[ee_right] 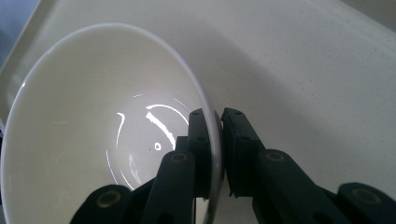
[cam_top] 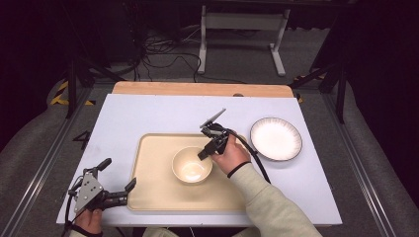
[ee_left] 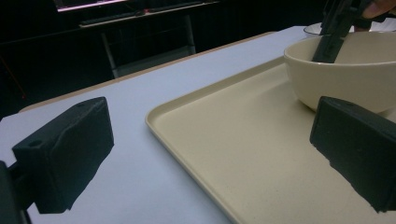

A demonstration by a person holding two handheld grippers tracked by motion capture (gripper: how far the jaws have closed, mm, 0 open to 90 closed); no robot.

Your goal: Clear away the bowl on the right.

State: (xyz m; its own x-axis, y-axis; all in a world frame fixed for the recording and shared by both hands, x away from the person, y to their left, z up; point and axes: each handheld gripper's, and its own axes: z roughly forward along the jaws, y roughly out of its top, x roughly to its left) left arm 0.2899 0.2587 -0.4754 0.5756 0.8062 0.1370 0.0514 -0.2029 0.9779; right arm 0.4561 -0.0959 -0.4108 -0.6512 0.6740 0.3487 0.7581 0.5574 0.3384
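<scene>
A cream bowl (cam_top: pixel 191 165) sits on the cream tray (cam_top: pixel 153 187) in the middle of the table. My right gripper (cam_top: pixel 203 155) is shut on the bowl's right rim, one jaw inside and one outside; in the right gripper view the rim of the bowl (ee_right: pixel 93 121) is pinched between the jaws of my right gripper (ee_right: pixel 217 140). My left gripper (cam_top: pixel 118 177) stands open at the tray's front left corner, one jaw over the tray (ee_left: pixel 252 154), the other over the table. The left gripper view also has the bowl (ee_left: pixel 345 70) with the right gripper's jaw dipping into it.
A white plate (cam_top: pixel 275 138) with a dark rim lies on the table to the right of the tray. The white table top (cam_top: pixel 128 116) has a wooden strip along its far edge. Dark floor, cables and a table frame lie beyond.
</scene>
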